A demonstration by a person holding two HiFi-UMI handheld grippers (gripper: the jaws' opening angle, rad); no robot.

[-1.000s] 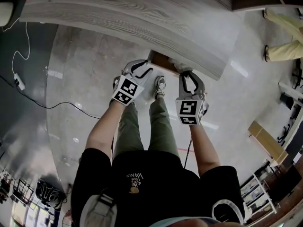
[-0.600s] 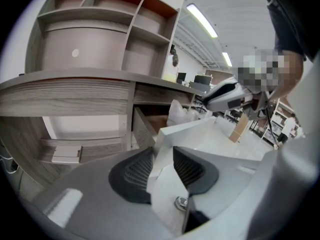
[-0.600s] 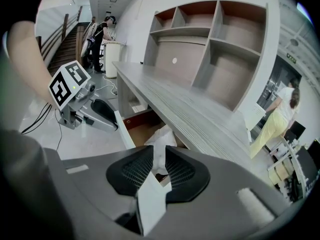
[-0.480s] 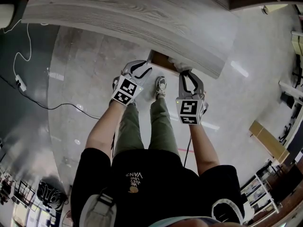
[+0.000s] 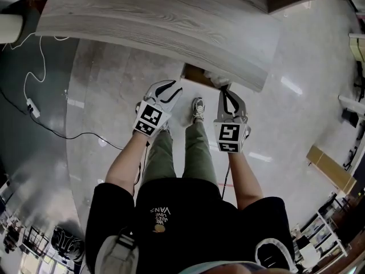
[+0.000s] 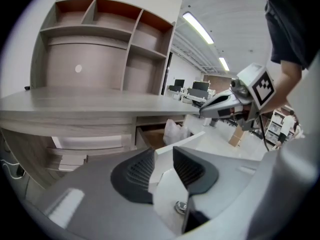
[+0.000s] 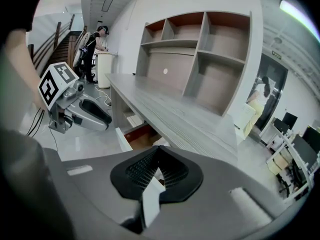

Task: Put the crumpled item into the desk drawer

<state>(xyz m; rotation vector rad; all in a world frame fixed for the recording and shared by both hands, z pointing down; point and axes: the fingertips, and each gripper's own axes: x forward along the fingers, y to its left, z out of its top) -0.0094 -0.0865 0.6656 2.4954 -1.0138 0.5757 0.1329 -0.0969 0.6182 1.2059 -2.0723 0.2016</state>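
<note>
Under the front edge of the grey wood-grain counter [image 5: 171,16], the drawer [image 5: 197,75] stands pulled out, and the crumpled item [image 5: 215,77], white and bag-like, lies inside it at the drawer's right end as your head view has it. From up there you see both of your arms reaching down over your legs, with the left gripper [image 5: 169,88] just beside the drawer's left corner and the right gripper [image 5: 226,91] with its tips close to the crumpled item; that view cannot settle whether they touch. Your left gripper view does settle it: it looks across at the right gripper from the side, tapered to a point and hanging just clear of the crumpled item, which sits against the drawer's brown interior. The same view shows your left jaws a narrow gap apart with nothing between them. Your right gripper view shows its jaws meeting at the tips and holding nothing, with only a sliver of the white item peeking above them in the open drawer. It alone shows the tall shelf unit [image 7: 200,49] rising off the counter and a person [image 7: 95,41] standing far back by the stairs.
</note>
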